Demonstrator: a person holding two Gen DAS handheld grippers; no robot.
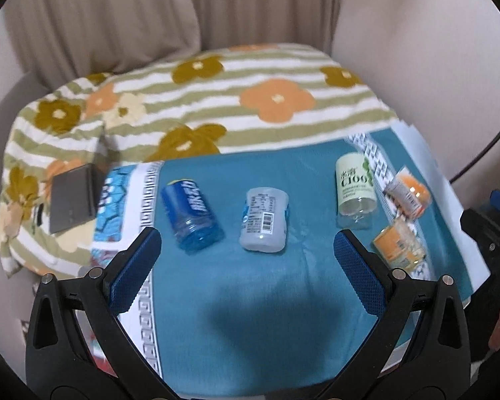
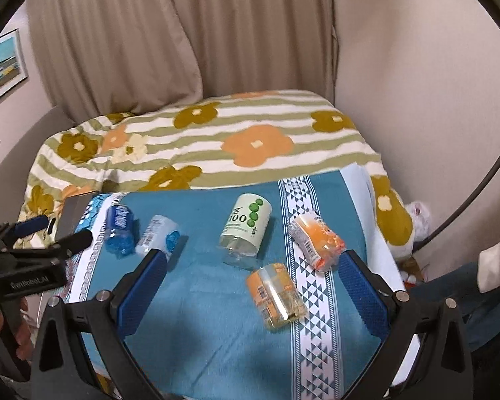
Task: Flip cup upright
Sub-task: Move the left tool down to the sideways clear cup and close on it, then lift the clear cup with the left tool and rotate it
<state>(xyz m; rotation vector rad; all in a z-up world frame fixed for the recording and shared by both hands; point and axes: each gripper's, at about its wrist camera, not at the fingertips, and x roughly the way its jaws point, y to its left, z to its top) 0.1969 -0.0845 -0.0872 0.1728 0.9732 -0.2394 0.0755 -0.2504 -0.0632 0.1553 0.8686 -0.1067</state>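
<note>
Several cut-bottle cups lie on their sides on a teal cloth (image 1: 270, 303). From left: a blue cup (image 1: 191, 213) (image 2: 120, 230), a white cup (image 1: 265, 220) (image 2: 158, 238), a pale green cup (image 1: 355, 188) (image 2: 246, 230), an orange-white cup (image 1: 408, 193) (image 2: 316, 243) and an orange-clear cup (image 1: 398, 246) (image 2: 276, 295). My left gripper (image 1: 246, 245) is open and empty, held above the cloth short of the white cup. My right gripper (image 2: 253, 266) is open and empty, held above the orange-clear cup. The left gripper also shows at the left of the right wrist view (image 2: 60, 233).
A flowered striped blanket (image 1: 216, 100) covers the surface behind the cloth. A dark flat box (image 1: 71, 196) lies at the cloth's left edge. Beige curtains (image 2: 183, 33) and a wall stand behind. A dark cable (image 2: 476, 186) hangs at the right.
</note>
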